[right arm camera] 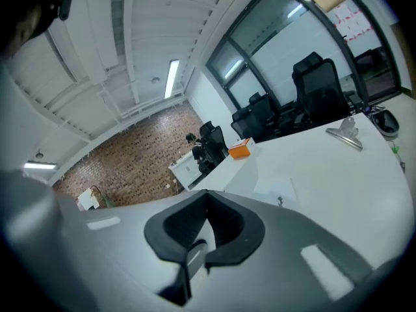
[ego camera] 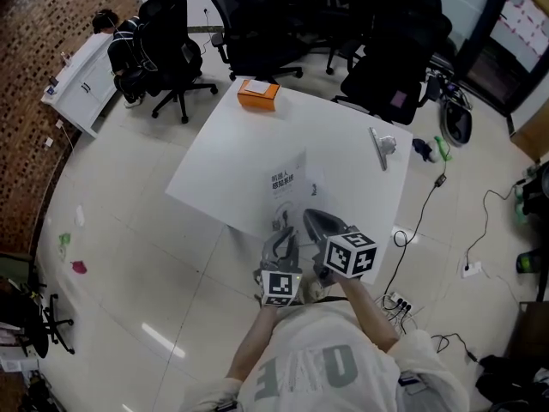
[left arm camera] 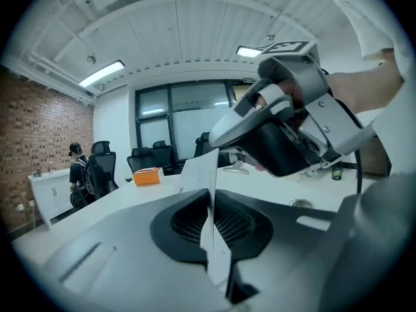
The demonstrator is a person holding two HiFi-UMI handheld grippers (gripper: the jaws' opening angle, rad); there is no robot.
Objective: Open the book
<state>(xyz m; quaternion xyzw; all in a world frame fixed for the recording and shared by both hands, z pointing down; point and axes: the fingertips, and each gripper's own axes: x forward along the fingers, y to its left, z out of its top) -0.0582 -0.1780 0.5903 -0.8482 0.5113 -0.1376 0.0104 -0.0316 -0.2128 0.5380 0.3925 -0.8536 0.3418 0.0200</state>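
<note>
A thin white book (ego camera: 287, 187) with printed text lies near the front edge of the white table (ego camera: 343, 136). Both grippers hang just before it at that edge. My left gripper (ego camera: 281, 234) is shut on a white leaf (left arm camera: 209, 194) of the book, which stands edge-on between the pads and rises above them. My right gripper (ego camera: 312, 220) sits close on the right, its jaws shut (right arm camera: 207, 229); a pale strip shows low between them, and I cannot tell what it is. The left gripper view shows the right gripper (left arm camera: 221, 137) just above the leaf.
An orange box (ego camera: 258, 93) sits at the table's far edge and a metal clip (ego camera: 382, 147) at its right. Black office chairs (ego camera: 257, 24) ring the far side. A person (ego camera: 120, 45) sits at a white desk far left. Cables and a power strip (ego camera: 399, 301) lie on the floor at right.
</note>
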